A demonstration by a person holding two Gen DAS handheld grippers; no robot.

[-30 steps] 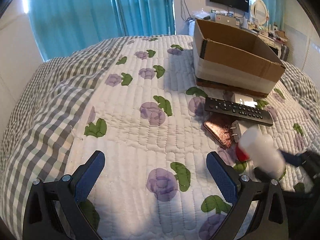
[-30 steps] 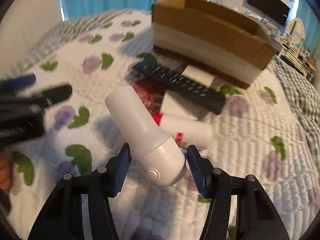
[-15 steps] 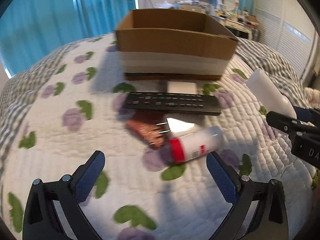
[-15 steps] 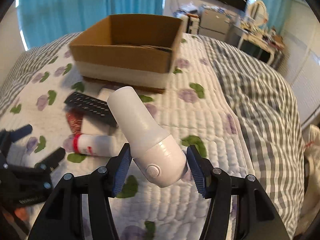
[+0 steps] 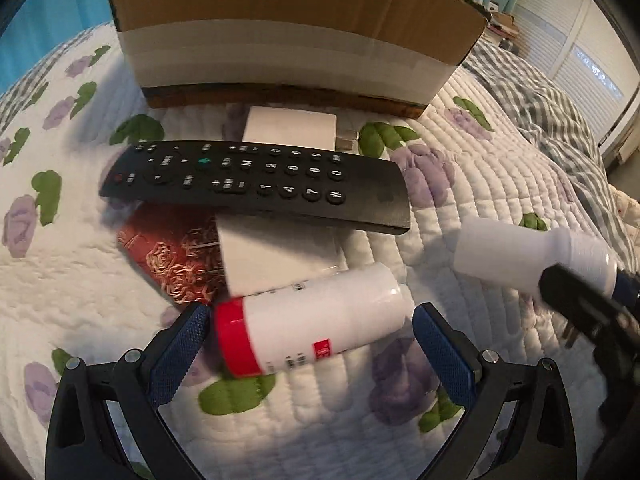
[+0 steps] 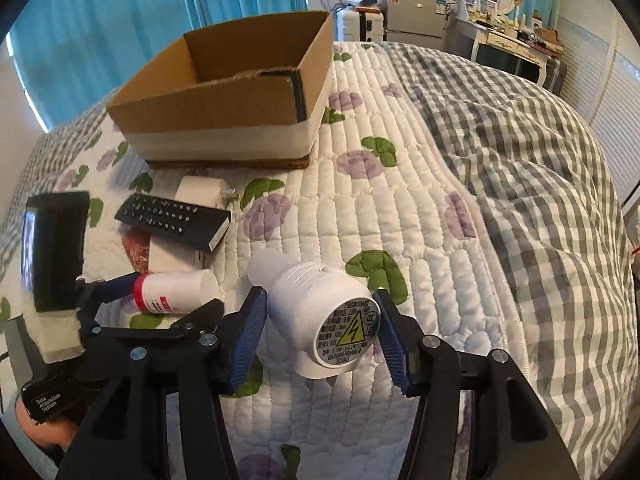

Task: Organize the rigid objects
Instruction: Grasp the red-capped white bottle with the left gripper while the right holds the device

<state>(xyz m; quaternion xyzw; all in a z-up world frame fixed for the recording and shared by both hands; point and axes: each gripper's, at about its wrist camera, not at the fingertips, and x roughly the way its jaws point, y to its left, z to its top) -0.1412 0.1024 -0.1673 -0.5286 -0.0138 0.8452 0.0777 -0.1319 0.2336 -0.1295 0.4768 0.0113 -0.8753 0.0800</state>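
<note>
A white bottle with a red cap (image 5: 312, 334) lies on the quilt between the fingers of my open left gripper (image 5: 310, 344); it also shows in the right wrist view (image 6: 176, 290). My right gripper (image 6: 320, 320) is shut on a white plug-in device (image 6: 320, 312), held low over the quilt; it shows at the right of the left wrist view (image 5: 528, 258). A black remote (image 5: 256, 182), a red patterned card (image 5: 172, 256), a white box (image 5: 276, 256) and a white charger (image 5: 292, 130) lie before the cardboard box (image 5: 288, 36).
The open cardboard box (image 6: 224, 96) stands on the floral quilt (image 6: 400, 200) behind the pile. A grey checked blanket (image 6: 540, 184) covers the bed's right side. Blue curtains and furniture stand behind the bed.
My left gripper moved forward and down until its fingers flank the red-capped bottle. My right gripper tilted the white device over and lowered it toward the quilt.
</note>
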